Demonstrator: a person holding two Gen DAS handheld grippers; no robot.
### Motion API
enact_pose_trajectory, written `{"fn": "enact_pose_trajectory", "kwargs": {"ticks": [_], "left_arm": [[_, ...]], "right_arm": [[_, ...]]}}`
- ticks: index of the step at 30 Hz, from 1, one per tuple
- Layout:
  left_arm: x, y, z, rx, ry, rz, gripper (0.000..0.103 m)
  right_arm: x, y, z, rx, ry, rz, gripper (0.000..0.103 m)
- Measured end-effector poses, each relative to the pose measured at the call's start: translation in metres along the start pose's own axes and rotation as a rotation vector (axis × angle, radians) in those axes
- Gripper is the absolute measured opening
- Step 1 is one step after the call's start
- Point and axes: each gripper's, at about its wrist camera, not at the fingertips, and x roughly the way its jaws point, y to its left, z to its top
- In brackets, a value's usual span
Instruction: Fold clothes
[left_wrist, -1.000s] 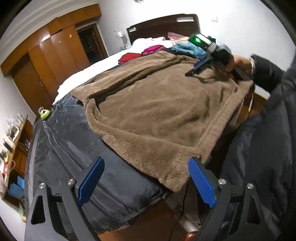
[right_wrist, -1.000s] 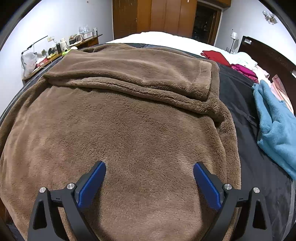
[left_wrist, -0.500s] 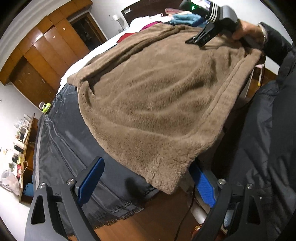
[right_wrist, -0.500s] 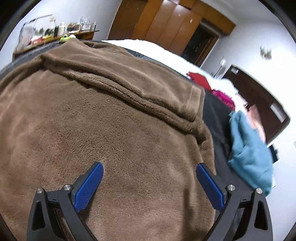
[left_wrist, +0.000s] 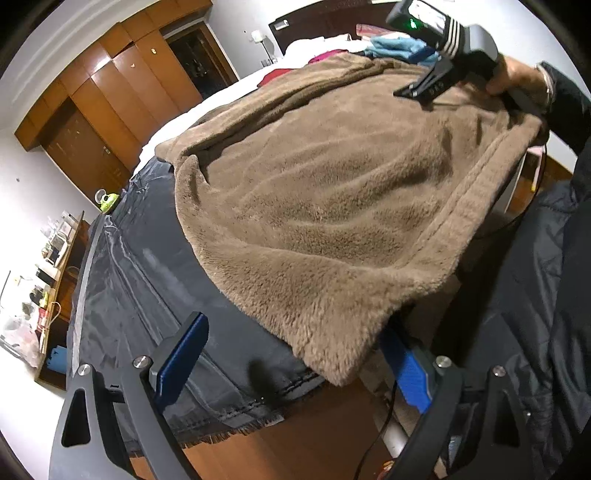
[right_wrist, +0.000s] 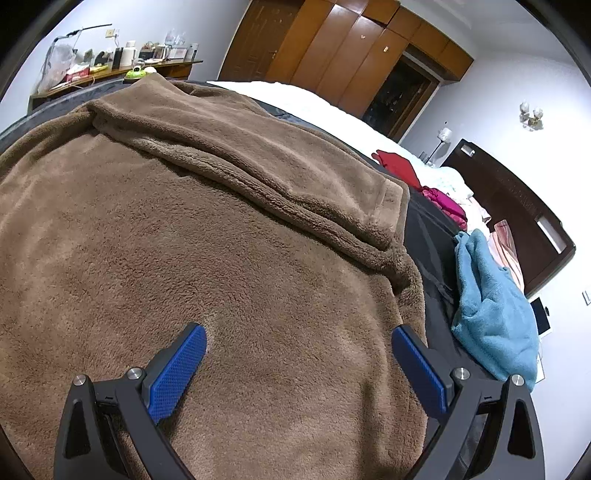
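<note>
A brown fleece garment (left_wrist: 332, 192) lies spread on a dark sheet (left_wrist: 140, 280) over the bed, its near corner hanging off the bed's edge. My left gripper (left_wrist: 291, 354) is open, with that hanging corner between its blue pads; the right pad is partly hidden under the fleece. My right gripper (right_wrist: 299, 354) is open and hovers just over the garment (right_wrist: 221, 258), near its right edge; it also shows in the left wrist view (left_wrist: 443, 55). A sleeve (right_wrist: 258, 166) lies folded across the garment's far part.
A blue fleece item (right_wrist: 491, 306), a pink garment (right_wrist: 447, 206) and a red one (right_wrist: 399, 166) lie further up the bed. A cluttered desk (right_wrist: 110, 70) stands at the left, wardrobes (right_wrist: 332, 48) behind. The person's dark jacket (left_wrist: 535, 295) is at the right.
My left gripper has dropped and moved in under the garment's hanging corner. My right gripper has tilted and stayed over the garment's right part.
</note>
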Motion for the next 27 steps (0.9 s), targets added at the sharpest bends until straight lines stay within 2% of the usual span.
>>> {"fn": "enact_pose_trajectory", "kwargs": {"ticks": [11,17,27], "left_arm": [[-0.015,0.011,0.014,-0.103,-0.092,-0.052,0.094],[-0.010,0.018,0.029,-0.165,-0.105,-0.057,0.093],[-0.027,0.019,0.042,-0.219,-0.166,-0.136,0.093]], "right_arm": [[0.006,-0.008,-0.001,0.019,0.010,0.030,0.102],[0.006,-0.011,-0.002,0.037,0.017,0.054,0.102],[0.007,-0.015,-0.002,0.049,0.022,0.073,0.102]]}}
